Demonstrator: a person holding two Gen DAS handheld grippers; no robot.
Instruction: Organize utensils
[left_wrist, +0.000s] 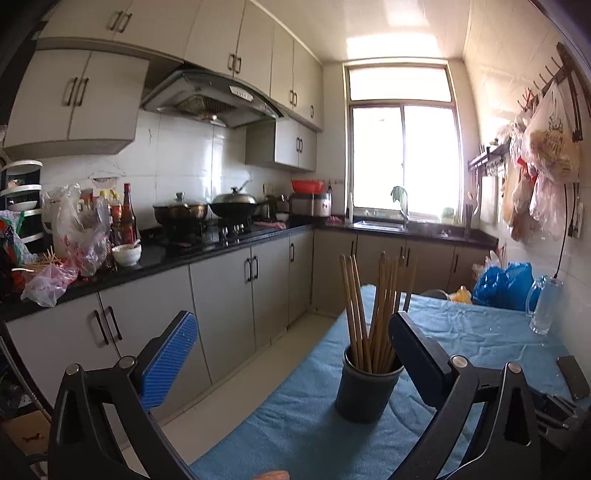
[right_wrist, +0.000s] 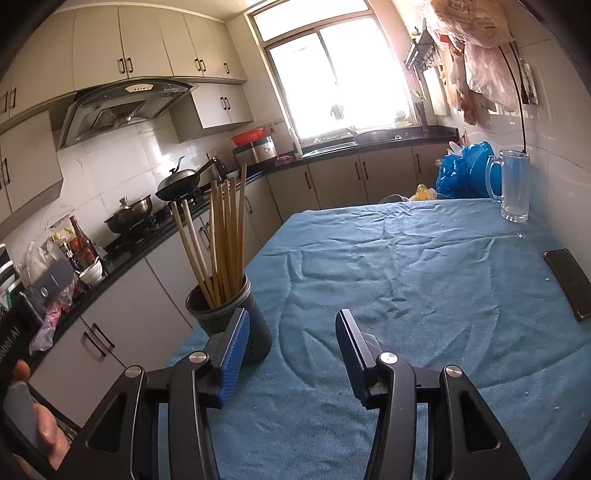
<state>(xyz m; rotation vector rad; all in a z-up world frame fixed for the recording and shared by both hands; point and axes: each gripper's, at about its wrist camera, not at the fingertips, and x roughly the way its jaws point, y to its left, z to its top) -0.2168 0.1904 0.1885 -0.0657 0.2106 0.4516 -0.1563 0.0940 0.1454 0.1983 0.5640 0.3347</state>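
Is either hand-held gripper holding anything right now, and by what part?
Nothing is held. The left hand-held gripper stands wide open around the chopstick holder without touching it; the right hand-held gripper is open over bare blue cloth.

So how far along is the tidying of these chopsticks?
Done: the chopsticks stand bundled in the dark cup on the blue cloth. In hand: nothing; the left gripper and right gripper are open and empty. Left: no loose utensils visible.

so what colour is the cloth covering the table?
Blue, slightly teal, plain and wrinkled: the cloth shows best in the right wrist view.
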